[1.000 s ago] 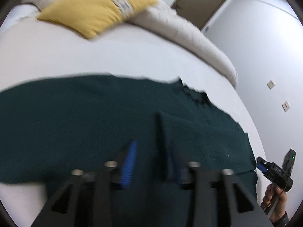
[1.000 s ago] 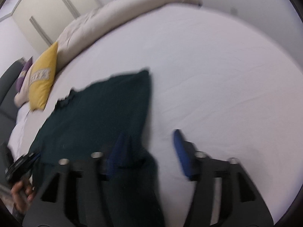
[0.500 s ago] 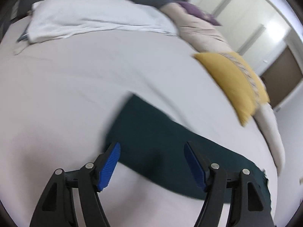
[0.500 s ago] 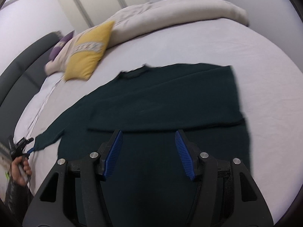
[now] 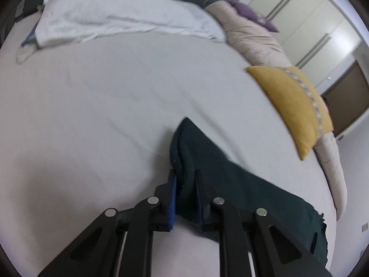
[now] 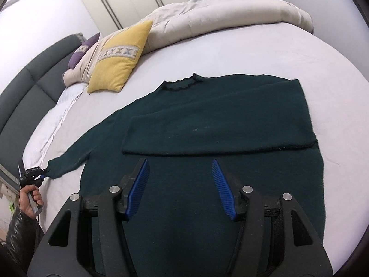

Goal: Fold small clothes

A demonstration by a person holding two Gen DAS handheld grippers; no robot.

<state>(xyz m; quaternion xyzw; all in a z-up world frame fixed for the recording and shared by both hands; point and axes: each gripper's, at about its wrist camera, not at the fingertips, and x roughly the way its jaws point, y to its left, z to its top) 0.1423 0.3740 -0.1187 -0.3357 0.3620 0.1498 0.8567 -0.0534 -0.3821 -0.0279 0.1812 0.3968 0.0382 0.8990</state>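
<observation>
A dark green sweater lies flat on the white bed sheet, neck towards the pillows. Its right sleeve is folded across the chest. Its left sleeve stretches out to the left. My left gripper is shut on the cuff of that sleeve; it also shows in the right wrist view, held by a hand. My right gripper is open and empty, above the lower body of the sweater.
A yellow cushion and a beige duvet lie at the head of the bed, with a purple cushion and a dark headboard to the left. A white pillow lies beyond the sleeve.
My left gripper swung from the sweater's body out to the left sleeve end and shut on the cuff. My right gripper moved back over the sweater's lower body and stayed open.
</observation>
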